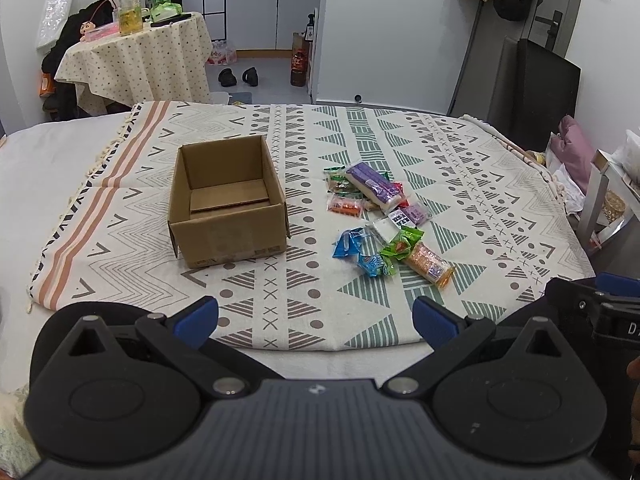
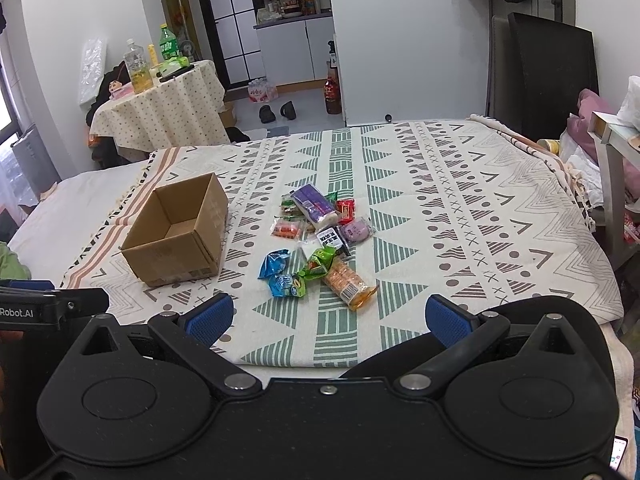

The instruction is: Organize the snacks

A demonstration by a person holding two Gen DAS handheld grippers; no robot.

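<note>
We hold our left gripper [image 1: 316, 322] and right gripper [image 2: 330, 320] wide apart over the bed. Colourful snack packets [image 1: 376, 216] lie beside the open brown cardboard box [image 1: 228, 204].

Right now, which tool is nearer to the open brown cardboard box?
Left. The left tool hovers open just in front of the cardboard box, slightly to its right. The right tool is open too, further right, facing the snack pile.

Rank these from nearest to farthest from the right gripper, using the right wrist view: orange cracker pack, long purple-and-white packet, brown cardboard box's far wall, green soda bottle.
1. Orange cracker pack, just ahead.
2. Long purple-and-white packet, mid-pile.
3. Brown cardboard box far wall, left; nearly level with the packet.
4. Green soda bottle, on the far side table.
</note>
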